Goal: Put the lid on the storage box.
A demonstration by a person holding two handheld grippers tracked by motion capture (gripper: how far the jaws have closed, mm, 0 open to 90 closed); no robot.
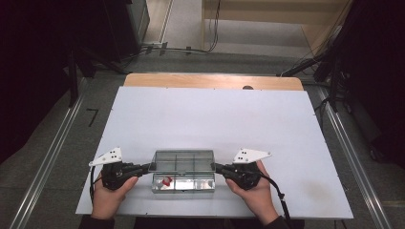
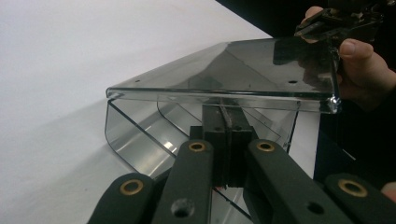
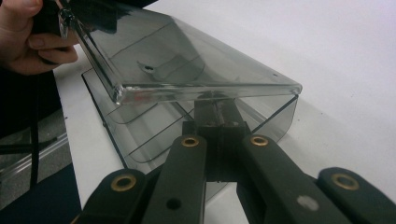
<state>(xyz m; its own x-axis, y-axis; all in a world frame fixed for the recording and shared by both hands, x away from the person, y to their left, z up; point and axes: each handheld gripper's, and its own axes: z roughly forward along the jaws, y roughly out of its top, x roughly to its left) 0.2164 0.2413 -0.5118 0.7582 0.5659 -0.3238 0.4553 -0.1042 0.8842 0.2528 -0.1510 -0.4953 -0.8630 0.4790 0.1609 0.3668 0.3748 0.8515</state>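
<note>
A clear plastic compartment box sits near the front edge of the white table. Its lid is raised off the base and tilted. A small red piece lies in a front left compartment. My left gripper is at the box's left end and my right gripper at its right end. In the left gripper view the gripper is pinched just under the lid, with a thin strip of the lid's end edge between the pads. The right gripper grips the lid the same way.
The white sheet covers a wooden table whose bare edge shows at the back. Dark stands and cables line the floor to the left, right and behind. Metal floor rails run along both sides.
</note>
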